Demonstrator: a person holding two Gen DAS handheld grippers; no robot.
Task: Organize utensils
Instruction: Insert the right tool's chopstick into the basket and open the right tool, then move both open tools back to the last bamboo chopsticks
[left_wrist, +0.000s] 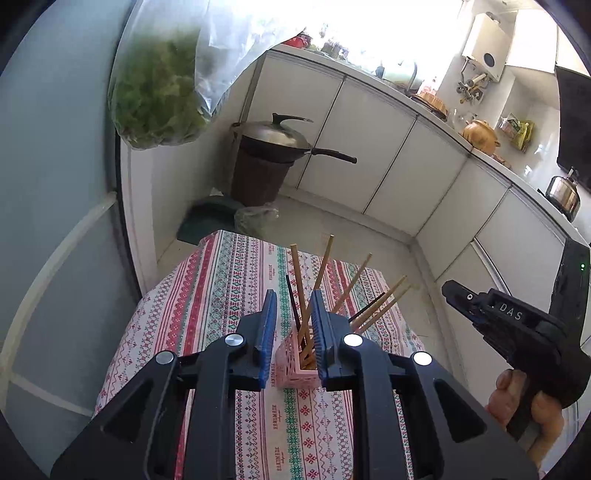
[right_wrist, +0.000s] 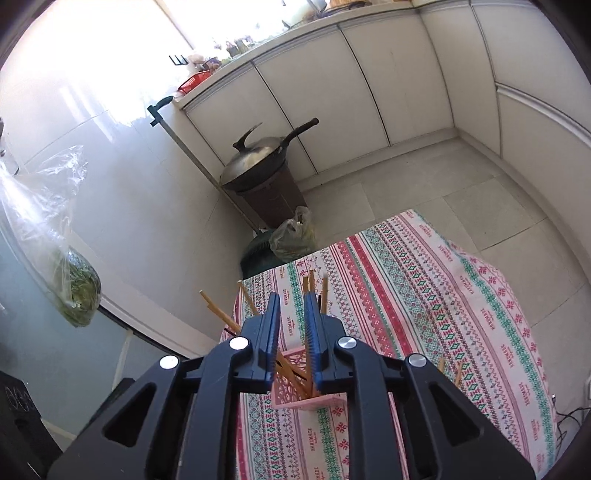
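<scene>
Holder (left_wrist: 297, 363): pink lattice box, stood on the patterned cloth (left_wrist: 229, 280) near the table's middle. Seen in both wrist views directly beyond the fingers.

Chopsticks (left_wrist: 321, 273): mostly bamboo, two or three dark, already stood in the holder and fanned out at differing leans. Two further tan tips (right_wrist: 448, 369) are glimpsed past the right gripper's frame; whether these lie loose on the cloth cannot be told.

Left gripper (left_wrist: 293, 325): jaws slightly apart, nothing pinched. Holder and sticks are seen through the gap but lie beyond it, untouched.

Right gripper (right_wrist: 291, 325): jaws slightly apart, nothing clamped, held above the holder. In the left view it is seen off to the right, carried in a hand (left_wrist: 524, 402).

Step judged: the moment after a stick is dropped into the holder; most of the sorting appears done.

Next move judged: any remaining stick is to be found, pinched near mid-length, and lowered tip-first into the holder, care being taken that the leaning sticks are not knocked.
</scene>
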